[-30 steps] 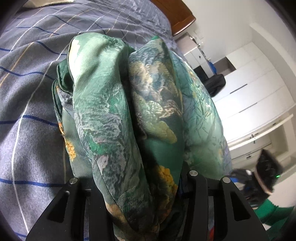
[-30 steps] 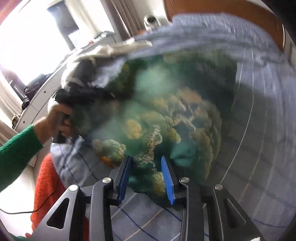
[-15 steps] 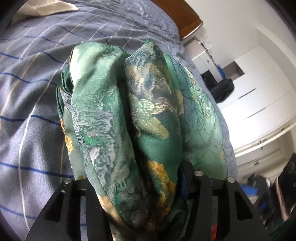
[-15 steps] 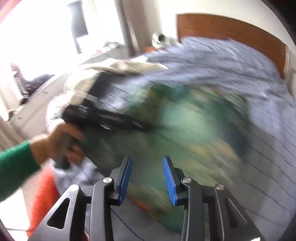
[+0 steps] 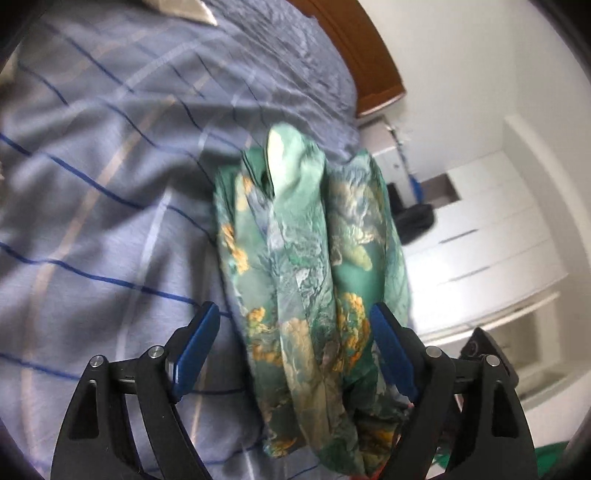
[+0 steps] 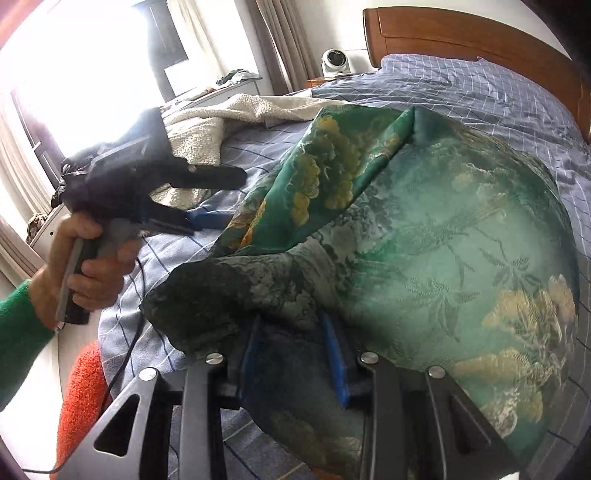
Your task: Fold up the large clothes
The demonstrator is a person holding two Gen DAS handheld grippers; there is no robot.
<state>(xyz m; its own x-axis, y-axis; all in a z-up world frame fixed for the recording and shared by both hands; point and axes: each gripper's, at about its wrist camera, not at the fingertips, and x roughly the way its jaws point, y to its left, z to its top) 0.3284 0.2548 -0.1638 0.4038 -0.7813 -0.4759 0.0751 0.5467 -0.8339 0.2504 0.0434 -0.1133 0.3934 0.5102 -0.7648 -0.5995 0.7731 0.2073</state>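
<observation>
A large green garment [image 6: 436, 236] with gold and white flower print lies bunched on a blue checked bed [image 6: 498, 92]. In the left wrist view it shows as long hanging folds [image 5: 306, 266] that run between the spread fingers. My left gripper [image 5: 291, 347] is open around those folds; it also shows from the right wrist view [image 6: 218, 199], held in a hand left of the garment. My right gripper [image 6: 291, 354] has a dark fold of the garment between its blue pads; its fingertips are hidden under the cloth.
A cream fleece blanket [image 6: 229, 118] lies at the far left of the bed. A wooden headboard [image 6: 461, 33] stands behind. White drawers [image 5: 491, 254] stand to the right of the bed. An orange cloth [image 6: 81, 398] sits at the bed's near edge.
My left gripper has opened and let go of the garment folds. My right gripper has moved in onto the garment, and cloth now lies between its pads.
</observation>
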